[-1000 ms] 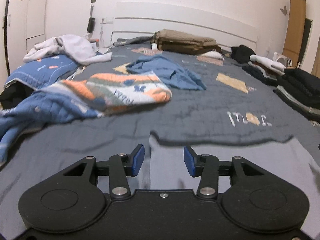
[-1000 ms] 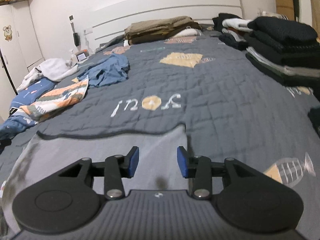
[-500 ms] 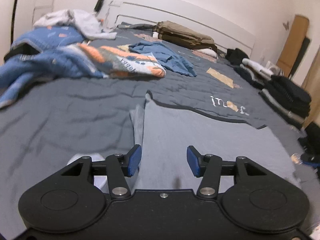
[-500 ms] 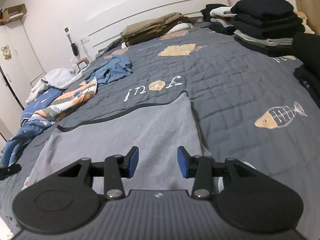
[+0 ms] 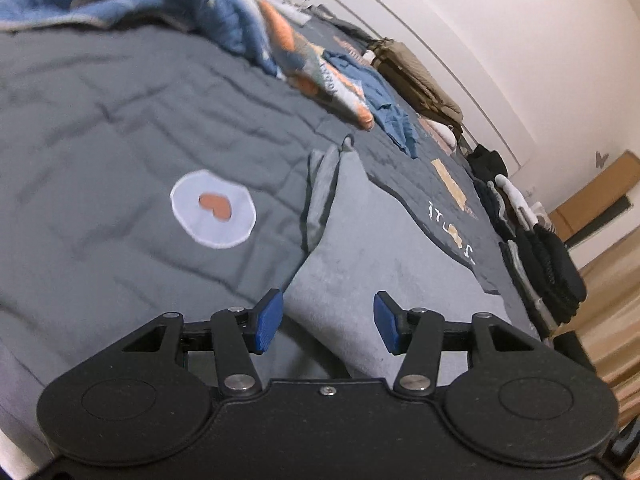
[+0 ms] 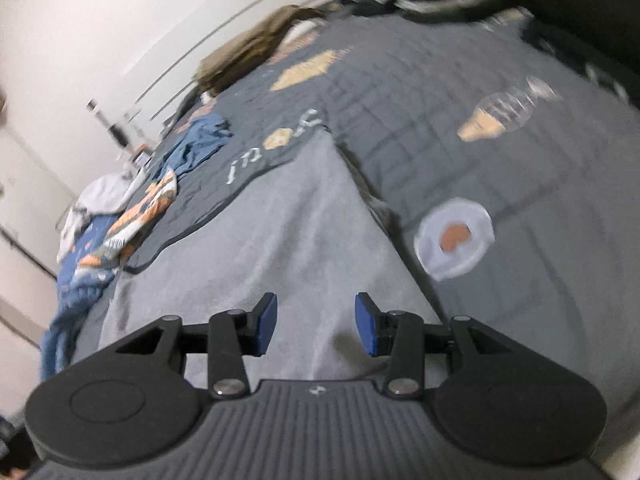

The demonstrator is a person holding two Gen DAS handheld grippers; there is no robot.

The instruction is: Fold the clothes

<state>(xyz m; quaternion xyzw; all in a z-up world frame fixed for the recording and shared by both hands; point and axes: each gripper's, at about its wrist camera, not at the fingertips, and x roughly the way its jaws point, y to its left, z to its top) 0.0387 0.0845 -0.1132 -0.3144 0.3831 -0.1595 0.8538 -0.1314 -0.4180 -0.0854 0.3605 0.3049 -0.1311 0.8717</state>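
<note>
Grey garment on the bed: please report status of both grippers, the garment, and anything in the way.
Left gripper open, empty; right gripper open, empty. Grey garment flat on quilt, left sleeve folded in. Nothing in the way.

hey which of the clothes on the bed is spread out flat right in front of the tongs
The plain light grey garment is, lying smoothed out ahead of both tongs. The blue garment and the orange patterned one lie crumpled further up the bed.

one grey garment (image 5: 384,248), two tools (image 5: 327,322) (image 6: 316,322), one bedspread (image 5: 120,128)
</note>
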